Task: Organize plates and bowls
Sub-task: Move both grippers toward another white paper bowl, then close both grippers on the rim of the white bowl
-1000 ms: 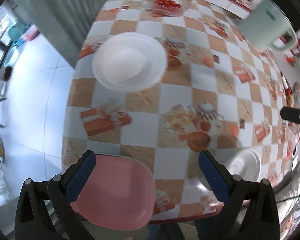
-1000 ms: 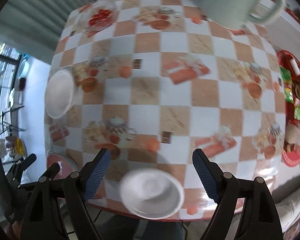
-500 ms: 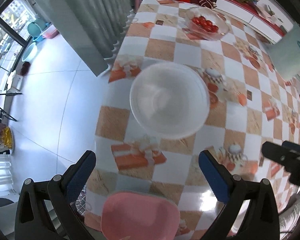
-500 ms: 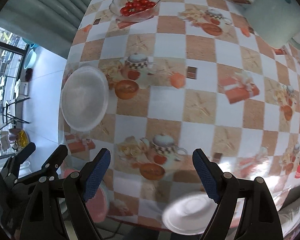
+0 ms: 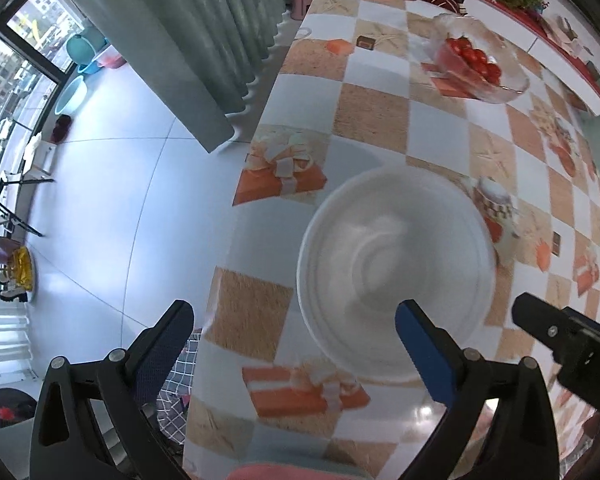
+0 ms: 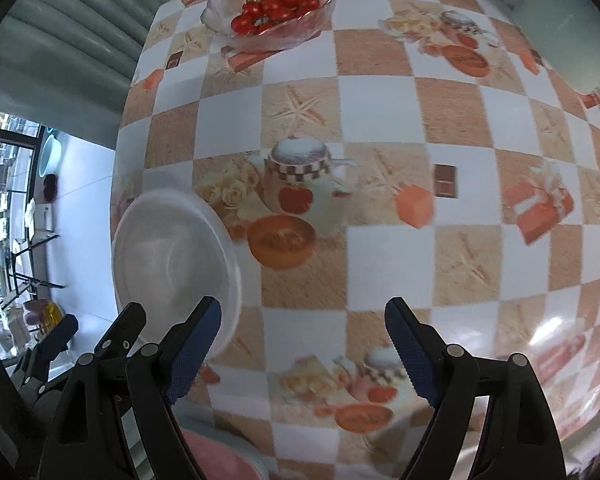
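No brand or readable writing shows on anything; the desk (image 6: 380, 92) wears an orange-and-white checked cloth printed with teapots, gift boxes and starfish.

The left tongs (image 5: 296, 344) stand wide open with nothing gripped: one blue pad hangs past the desk edge over the floor, the other lies over the near rim of the white bowl (image 5: 392, 272), which sits on the desk close to its left edge. The right tongs (image 6: 300, 344) are also spread wide and empty, over bare cloth just right of that bowl.

Only the left view shows the tiled floor, curtain and basins by the window. The right view shows the glass dish of tomatoes (image 6: 272, 10) more fully, and a pale green jug (image 6: 568, 20) at the far right corner. A pink plate (image 5: 296, 472) peeks in at the bottom edge.

A second ago the pink plate filled the left tongs' foreground and a second white bowl lay between the right pads; both tongs have since travelled toward the large white bowl, which now looms much bigger.
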Available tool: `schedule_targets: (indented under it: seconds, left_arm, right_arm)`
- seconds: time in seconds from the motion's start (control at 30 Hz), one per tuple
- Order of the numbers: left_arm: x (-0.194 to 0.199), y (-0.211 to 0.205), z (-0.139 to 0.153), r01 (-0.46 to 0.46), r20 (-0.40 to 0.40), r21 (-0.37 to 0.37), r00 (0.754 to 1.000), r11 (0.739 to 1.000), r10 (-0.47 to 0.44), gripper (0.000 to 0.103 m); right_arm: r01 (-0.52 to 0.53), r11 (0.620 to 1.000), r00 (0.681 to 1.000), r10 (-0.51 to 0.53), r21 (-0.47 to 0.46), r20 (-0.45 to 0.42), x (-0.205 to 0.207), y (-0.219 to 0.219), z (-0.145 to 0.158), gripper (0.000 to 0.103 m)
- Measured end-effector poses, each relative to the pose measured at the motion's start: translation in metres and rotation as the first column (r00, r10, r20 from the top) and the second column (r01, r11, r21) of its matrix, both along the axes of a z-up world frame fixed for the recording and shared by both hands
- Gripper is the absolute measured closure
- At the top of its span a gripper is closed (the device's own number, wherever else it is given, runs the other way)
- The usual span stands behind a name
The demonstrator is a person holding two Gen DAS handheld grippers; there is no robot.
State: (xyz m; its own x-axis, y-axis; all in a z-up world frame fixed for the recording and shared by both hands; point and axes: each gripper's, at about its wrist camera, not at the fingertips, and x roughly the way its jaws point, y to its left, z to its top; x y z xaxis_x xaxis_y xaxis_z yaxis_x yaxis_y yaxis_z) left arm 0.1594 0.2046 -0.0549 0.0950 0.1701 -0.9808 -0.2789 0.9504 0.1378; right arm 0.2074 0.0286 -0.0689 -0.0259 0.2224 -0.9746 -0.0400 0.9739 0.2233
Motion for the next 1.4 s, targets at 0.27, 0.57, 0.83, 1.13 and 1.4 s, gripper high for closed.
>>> schedule_targets:
  seconds: [0.27,0.57,0.83,1.13,1.4]
  left_arm:
    - [0.013,0.011,-0.023,0.005,-0.020,-0.009,1.000,1.000,-0.005,0.010]
    - [0.023,0.016,-0.049,0.010,-0.067,-0.045,0.998,0.999,-0.013,0.043]
    - [0.024,0.008,-0.045,0.041,-0.040,-0.091,0.998,0.995,-0.045,0.073]
    - [0.019,-0.035,-0.045,0.095,-0.070,-0.125,0.992,0.988,-0.104,0.073]
    - [0.009,-0.121,-0.049,0.225,-0.082,-0.158,0.967,0.961,-0.240,0.073]
  right_arm:
    - [-0.041,0.999,0.999,0.041,-0.018,-0.020,0.017,0.020,-0.027,0.018]
    - [-0.120,0.993,0.991,0.120,0.000,-0.056,0.019,0.045,-0.042,0.043]
    - [-0.175,0.982,0.979,0.182,0.071,-0.090,0.017,0.066,-0.044,0.085]
    - [-0.199,0.979,0.970,0.203,0.038,-0.133,0.002,0.034,-0.048,0.086]
    - [-0.112,0.994,0.976,0.111,0.006,-0.187,-0.010,-0.035,-0.053,0.086]
